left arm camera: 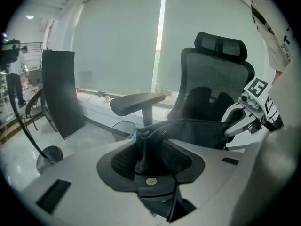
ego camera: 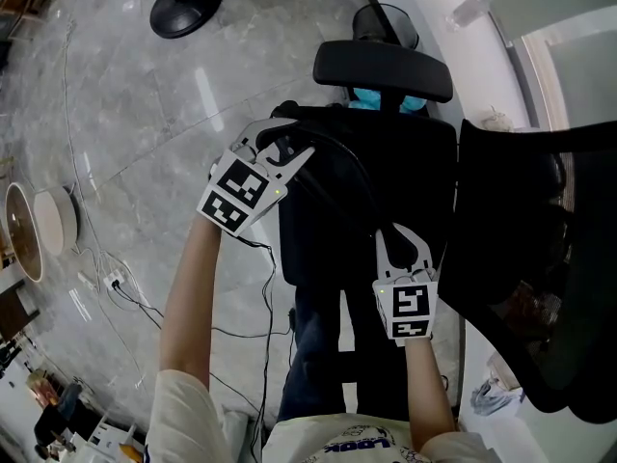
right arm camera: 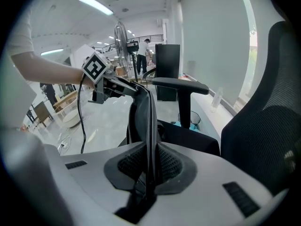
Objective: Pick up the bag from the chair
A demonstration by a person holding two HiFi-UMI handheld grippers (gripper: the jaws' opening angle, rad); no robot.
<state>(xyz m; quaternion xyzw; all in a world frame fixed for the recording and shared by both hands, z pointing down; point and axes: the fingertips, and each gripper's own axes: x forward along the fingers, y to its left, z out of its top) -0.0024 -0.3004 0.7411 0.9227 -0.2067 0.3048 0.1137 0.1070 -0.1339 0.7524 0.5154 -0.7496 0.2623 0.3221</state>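
A black bag lies over the seat of a black office chair, dark on dark. My left gripper is at the bag's far left corner, shut on a fold of it. In the left gripper view the jaws pinch the black fabric, which stretches right toward the right gripper. My right gripper is at the bag's near right side, shut on a thin edge of the bag. The right gripper view shows that edge running up from the jaws to the left gripper.
The chair's armrest and mesh back stand close to the bag. A black panel is right of the chair. A fan base, round baskets and cables are on the grey floor at left.
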